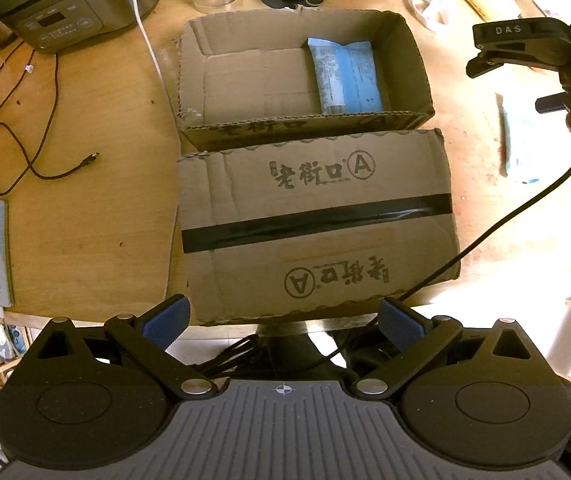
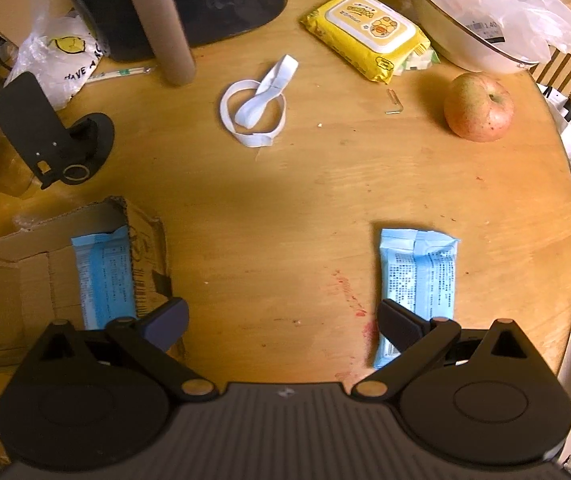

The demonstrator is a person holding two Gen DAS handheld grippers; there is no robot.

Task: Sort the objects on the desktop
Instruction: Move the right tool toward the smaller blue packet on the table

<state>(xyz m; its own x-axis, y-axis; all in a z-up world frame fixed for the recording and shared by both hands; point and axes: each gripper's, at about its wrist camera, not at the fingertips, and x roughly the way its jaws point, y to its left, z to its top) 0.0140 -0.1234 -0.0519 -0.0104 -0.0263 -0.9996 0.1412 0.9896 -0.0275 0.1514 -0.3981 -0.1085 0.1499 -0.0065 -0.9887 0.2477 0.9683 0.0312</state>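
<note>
Round wooden table [image 2: 325, 184] — warm light

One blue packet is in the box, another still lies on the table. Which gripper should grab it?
Right. The right gripper is open with the loose blue packet beside its finger. The left gripper, also open, hovers over the box's flap, far from that packet.
</note>
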